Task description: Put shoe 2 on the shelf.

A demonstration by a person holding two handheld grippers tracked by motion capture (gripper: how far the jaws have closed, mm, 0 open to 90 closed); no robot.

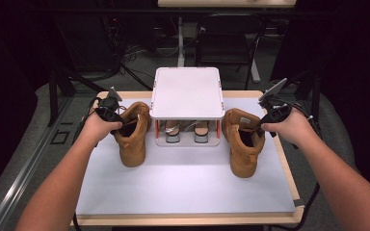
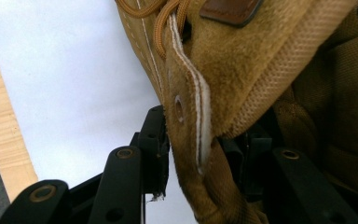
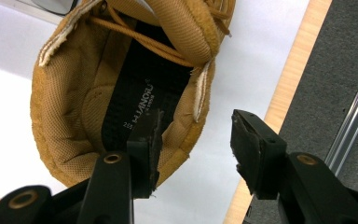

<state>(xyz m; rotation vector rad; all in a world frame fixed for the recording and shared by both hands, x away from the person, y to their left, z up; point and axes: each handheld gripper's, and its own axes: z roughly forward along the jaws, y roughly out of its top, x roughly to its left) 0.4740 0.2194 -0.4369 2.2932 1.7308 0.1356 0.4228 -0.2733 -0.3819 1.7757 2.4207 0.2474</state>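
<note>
Collar of the left boot (image 1: 132, 137) is clamped by the left tool (image 2: 193, 154); the right tool (image 3: 196, 149), wide, should be closed on the right boot (image 1: 243, 144) collar

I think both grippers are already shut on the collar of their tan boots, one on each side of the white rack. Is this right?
Not quite. The left gripper is shut on the collar of the left boot, as the left gripper view shows. The right gripper is open: in the right gripper view its jaws stand apart, astride the collar of the right boot. The boots do flank the white rack.
</note>
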